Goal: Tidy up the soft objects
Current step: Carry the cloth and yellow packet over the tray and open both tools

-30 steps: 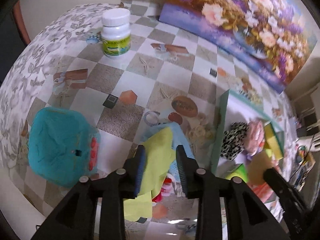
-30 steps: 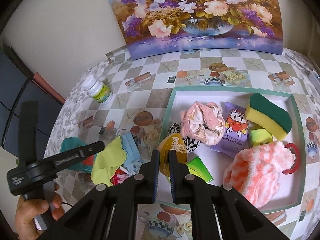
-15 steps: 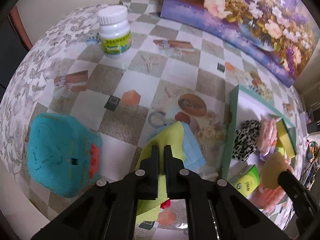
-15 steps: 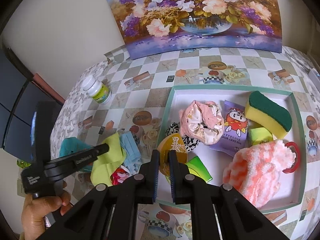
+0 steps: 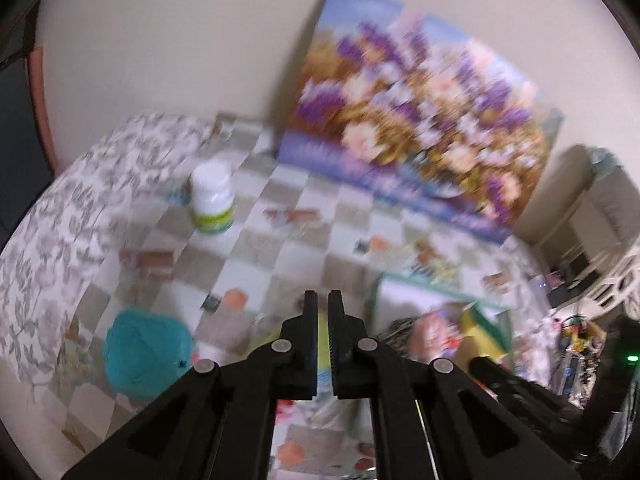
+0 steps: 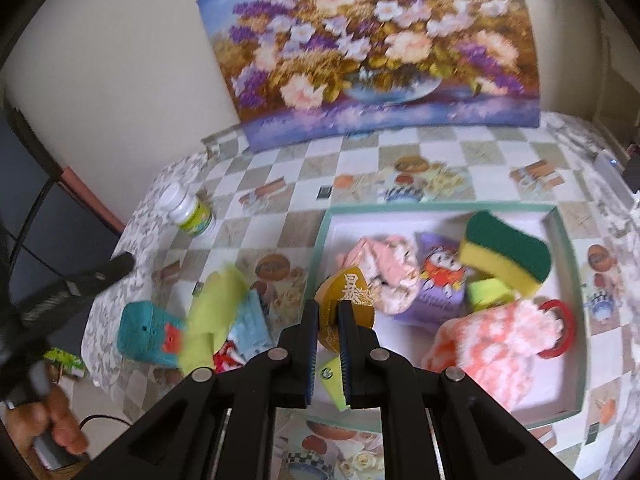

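The left gripper [image 5: 323,304] had its jaws nearly together on the yellow-green cloth [image 6: 216,312], which hung blurred above the tablecloth to the left of the tray [image 6: 320,240]. The right gripper [image 6: 328,314] was pinched on a gold pouch [image 6: 350,288] over the tray's left edge. Inside the tray lay a sponge [image 6: 506,250], a pink scrunchie [image 6: 384,264], a purple packet [image 6: 440,280] and a fluffy orange-white cloth [image 6: 500,336]. Left of the tray sat a teal pouch [image 6: 142,336], a blue mask [image 6: 250,324] and a white bottle [image 6: 190,214].
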`<state>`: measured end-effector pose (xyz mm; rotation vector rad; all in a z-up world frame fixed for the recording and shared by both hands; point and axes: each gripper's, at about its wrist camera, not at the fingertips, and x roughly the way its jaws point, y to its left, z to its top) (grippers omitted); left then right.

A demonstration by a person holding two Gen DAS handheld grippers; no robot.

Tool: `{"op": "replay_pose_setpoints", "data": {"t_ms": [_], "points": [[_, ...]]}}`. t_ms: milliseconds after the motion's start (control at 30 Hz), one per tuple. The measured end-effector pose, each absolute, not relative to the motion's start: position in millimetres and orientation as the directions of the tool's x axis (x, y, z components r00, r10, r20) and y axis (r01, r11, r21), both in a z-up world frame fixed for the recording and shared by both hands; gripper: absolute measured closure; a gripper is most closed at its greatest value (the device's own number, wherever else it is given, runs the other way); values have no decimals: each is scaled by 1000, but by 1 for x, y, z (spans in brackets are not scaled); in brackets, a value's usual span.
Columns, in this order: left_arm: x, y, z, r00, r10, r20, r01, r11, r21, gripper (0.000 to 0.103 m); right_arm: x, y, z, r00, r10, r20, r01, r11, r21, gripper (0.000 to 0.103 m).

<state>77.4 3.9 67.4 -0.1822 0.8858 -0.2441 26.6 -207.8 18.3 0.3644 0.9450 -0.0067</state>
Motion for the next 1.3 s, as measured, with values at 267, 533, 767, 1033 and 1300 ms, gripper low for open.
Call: {"op": "replay_pose_setpoints", "data": {"t_ms": [267,533,767,1033,1300], "points": [[83,-27,57,559,-287,-778,212,957,-200,99,24,-223,18,595,114,-796,209,934,290,92],[117,-24,-21,371,-163,-914,125,984,-125,65,28,-219,4,550,129,-825,201,938,281,92],[125,-39,-62,277,-82,-957,157,987,-39,65,28,-218,1,538,133,-832,203,938,281,93],[130,-31,-70,262,-45,-964,127,992,-11,98,30,-217,-1,532,140,-835,196,939,282,93],[124,-16,-31,377,-79,-923,100,994,-44,100,28,-217,0,537,142,-832,195,938,286,93]]}}
